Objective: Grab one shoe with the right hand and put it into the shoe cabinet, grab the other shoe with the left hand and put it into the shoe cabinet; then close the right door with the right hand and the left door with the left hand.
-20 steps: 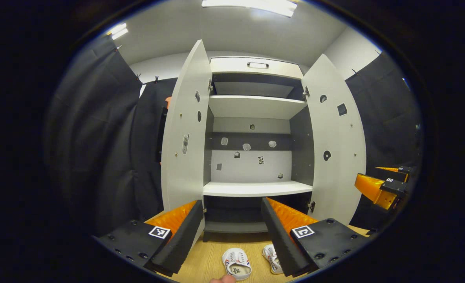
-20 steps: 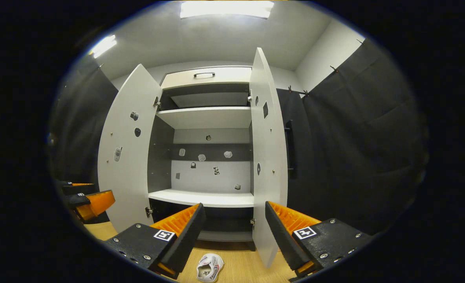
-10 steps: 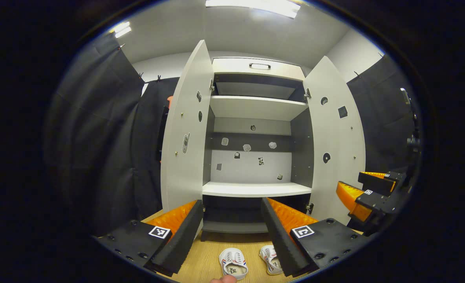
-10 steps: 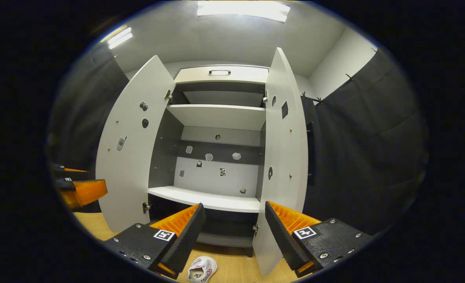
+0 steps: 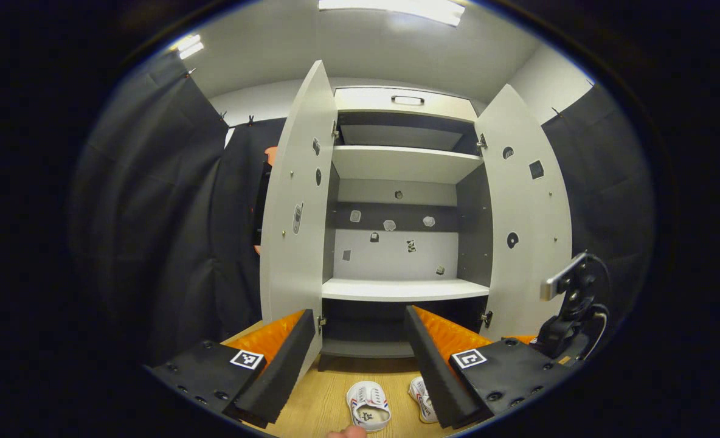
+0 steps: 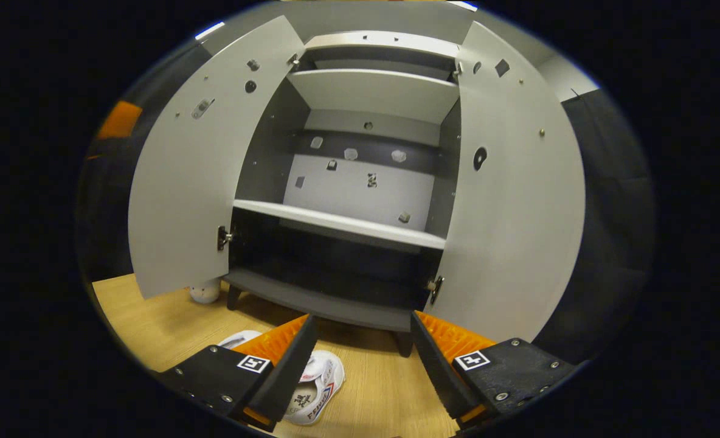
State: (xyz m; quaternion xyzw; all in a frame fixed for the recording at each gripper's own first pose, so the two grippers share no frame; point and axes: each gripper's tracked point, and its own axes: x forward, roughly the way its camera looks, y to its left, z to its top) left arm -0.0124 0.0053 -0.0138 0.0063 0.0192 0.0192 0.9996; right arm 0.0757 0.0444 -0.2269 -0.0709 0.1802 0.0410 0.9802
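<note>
While right gripper, fingers spread, nothing held, is aimed at near shoe, slipping grasp is risked; left gripper likewise spread.

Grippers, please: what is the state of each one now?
Left gripper: open, holding nothing.
Right gripper: open, holding nothing.

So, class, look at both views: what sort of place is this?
Probably a staged test booth, not a home: black cloth walls surround a white two-door shoe cabinet, open and bare-shelved, with a pair of small white shoes on the wood-look floor.
</note>
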